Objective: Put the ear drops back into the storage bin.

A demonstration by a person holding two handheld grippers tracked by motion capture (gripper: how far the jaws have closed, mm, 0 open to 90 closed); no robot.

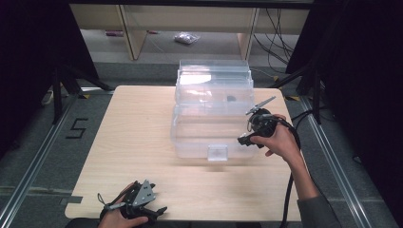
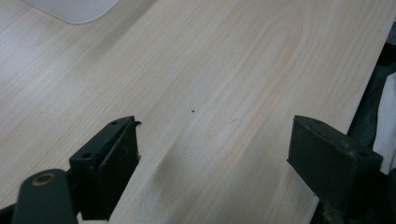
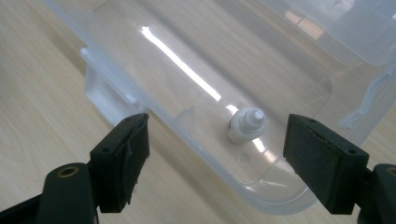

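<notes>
bottle cap-like white piece [image 3: 246,126] is sitting inside the clear plastic box [image 1: 214,126], on its floor near the box's right-hand end; in the right tool view it is lying straight ahead between the two black jaws, at about twelve o'clock from the right tool [image 3: 217,154], a little beyond the box's near rim; the right tool [image 1: 259,124] is hovering at the box's right edge in the high view, at about three o'clock from the box's middle, with its jaws standing wide apart and gripping nothing; the white piece is standing roughly upright on its wider base, its narrower nub pointing up and slightly toward one o'clock in the right tool view, so its long axis is running close to vertical rather than along the box floor; the gap between the jaws is looking wider than the piece, so a reach forward and down over the rim would likely bring the jaws to either side of it; the box wall is lying between tool and piece, and that is probably the relation the coming move is turning on; the left tool [image 1: 138,202] is resting well apart at about seven o'clock from the box, near the front edge of the wooden surface [image 1: 138,137]; its jaws are also standing apart over bare wood; the right hand [image 1: 280,142] is clearly the nearer one to the piece.
</notes>
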